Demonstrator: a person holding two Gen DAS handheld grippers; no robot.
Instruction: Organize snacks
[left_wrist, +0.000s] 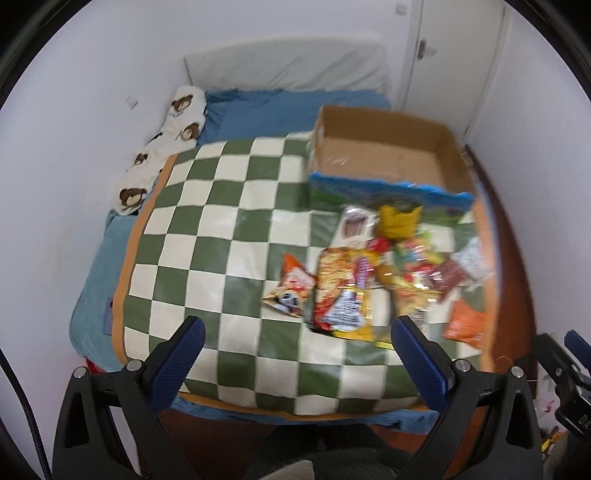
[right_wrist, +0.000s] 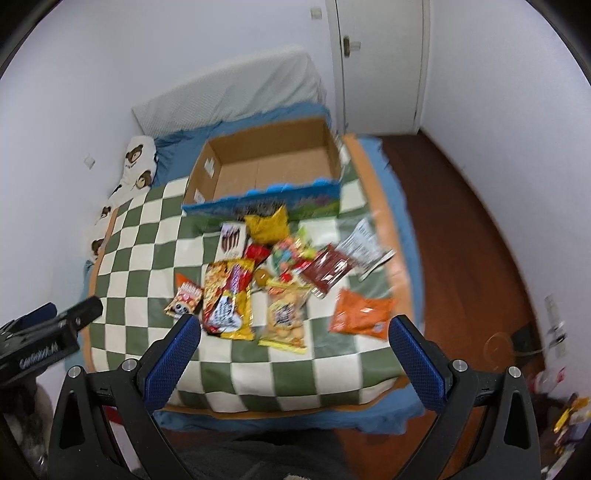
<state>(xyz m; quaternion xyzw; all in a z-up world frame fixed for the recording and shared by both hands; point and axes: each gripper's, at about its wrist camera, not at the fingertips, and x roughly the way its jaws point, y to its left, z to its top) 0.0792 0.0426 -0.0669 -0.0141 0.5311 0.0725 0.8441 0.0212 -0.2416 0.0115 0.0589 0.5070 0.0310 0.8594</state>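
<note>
Several snack packets lie in a heap on a green-and-white checkered blanket (left_wrist: 207, 236) (right_wrist: 147, 236). Among them are a large yellow-red bag (left_wrist: 341, 291) (right_wrist: 229, 299), a small orange-red packet (left_wrist: 290, 286) (right_wrist: 184, 301), an orange pouch (left_wrist: 465, 323) (right_wrist: 360, 314), a cookie bag (right_wrist: 286, 319) and a yellow bag (left_wrist: 400, 219) (right_wrist: 267, 223). An open, empty cardboard box (left_wrist: 388, 147) (right_wrist: 273, 162) stands behind them. My left gripper (left_wrist: 295, 347) is open and empty, above the blanket's near edge. My right gripper (right_wrist: 295, 347) is open and empty, just short of the heap.
The bed has a blue sheet (left_wrist: 266, 107), a bear-print pillow (left_wrist: 162, 147) (right_wrist: 136, 162) at the left and a white headboard cushion (right_wrist: 229, 88). Wooden floor (right_wrist: 461, 229) runs on the right, with a white door (right_wrist: 380, 66) beyond. The other gripper shows at each view's edge.
</note>
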